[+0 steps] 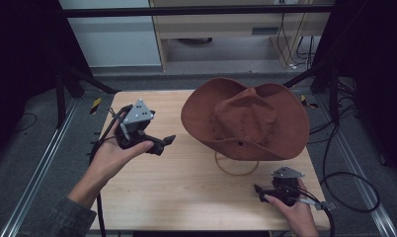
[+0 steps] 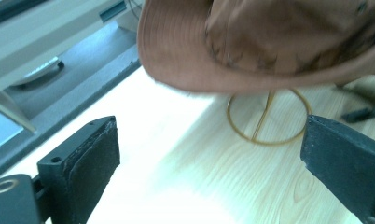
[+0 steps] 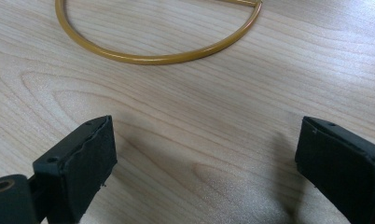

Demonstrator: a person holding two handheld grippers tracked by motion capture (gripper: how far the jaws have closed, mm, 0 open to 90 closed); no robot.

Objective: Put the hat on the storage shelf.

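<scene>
A brown wide-brimmed hat [image 1: 246, 118] rests on a brass wire stand whose ring base [image 1: 236, 168] lies on the wooden table [image 1: 186, 197]. My left gripper [image 1: 164, 144], held in a hand at the table's left, is open and points right toward the hat. In the left gripper view the hat [image 2: 269, 42] and ring base [image 2: 269, 116] lie ahead of the open jaws [image 2: 209, 140], which hold nothing. My right gripper [image 1: 259, 190] is low over the table's front right, open, just in front of the ring base [image 3: 153, 58]. Bare wood lies between its jaws [image 3: 204, 144].
Cables [image 1: 349, 182] trail over the floor to the right of the table. A pale cabinet [image 1: 226, 29] stands beyond the far edge. Metal rails [image 1: 38, 168] run along both sides. Bare tabletop spreads across the front middle.
</scene>
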